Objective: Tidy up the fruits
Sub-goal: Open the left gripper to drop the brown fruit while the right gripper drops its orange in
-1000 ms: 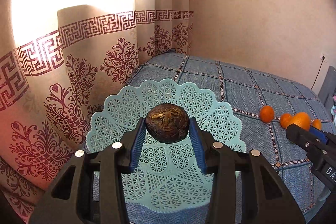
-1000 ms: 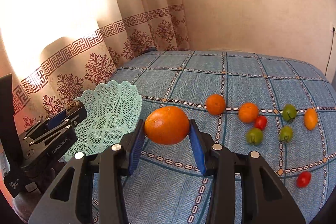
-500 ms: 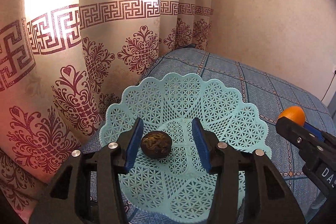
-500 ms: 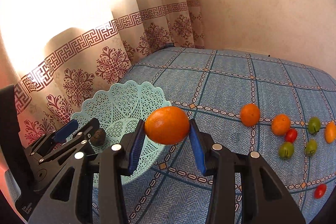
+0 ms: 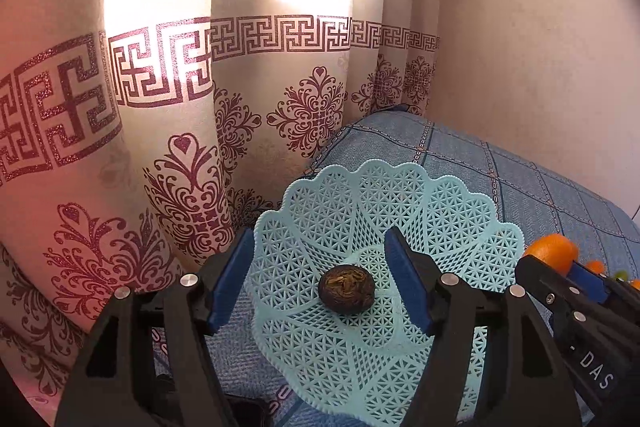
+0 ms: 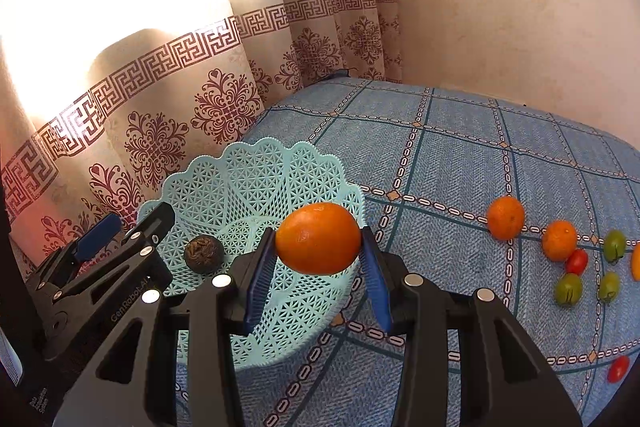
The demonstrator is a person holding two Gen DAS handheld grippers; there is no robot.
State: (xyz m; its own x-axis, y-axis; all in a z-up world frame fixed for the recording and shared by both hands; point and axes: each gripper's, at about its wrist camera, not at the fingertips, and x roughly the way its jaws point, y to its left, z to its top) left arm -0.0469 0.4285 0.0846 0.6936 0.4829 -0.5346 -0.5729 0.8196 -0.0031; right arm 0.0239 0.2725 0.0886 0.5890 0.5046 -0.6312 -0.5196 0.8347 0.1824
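Left wrist view: the left gripper (image 5: 320, 283) hangs over a pale turquoise lattice basket (image 5: 460, 211) with a scalloped rim, its blue-padded jaws spread wide and gripping nothing. A dark brown, wrinkled fruit (image 5: 346, 289) rests on the basket floor, between the two pads but clear of both. The basket sits at the near left corner of a bed covered in a blue checked bedspread (image 5: 520, 179), close beside a cream curtain (image 5: 200, 131) printed with maroon key-pattern bands and floral medallions. At the right edge, the right gripper (image 5: 576, 267) comes into frame side-on with an orange (image 5: 552, 251) showing at its tip.

Right wrist view: the right gripper (image 6: 319, 255) pinches the orange (image 6: 318, 244) between its blue pads, held in the air above the basket's (image 6: 256, 171) right-hand rim. The brown fruit (image 6: 203, 253) lies inside the basket, to the left. The left gripper (image 6: 124, 239) reaches in from the left with its jaws parted. To the right on the bedspread (image 6: 440, 155), well apart from the basket, lie two smaller oranges (image 6: 505, 223), three green tomatoes (image 6: 568, 289) and two red tomatoes (image 6: 577, 261); one red tomato lies nearer, alone. A further orange fruit is cut off by the right edge.
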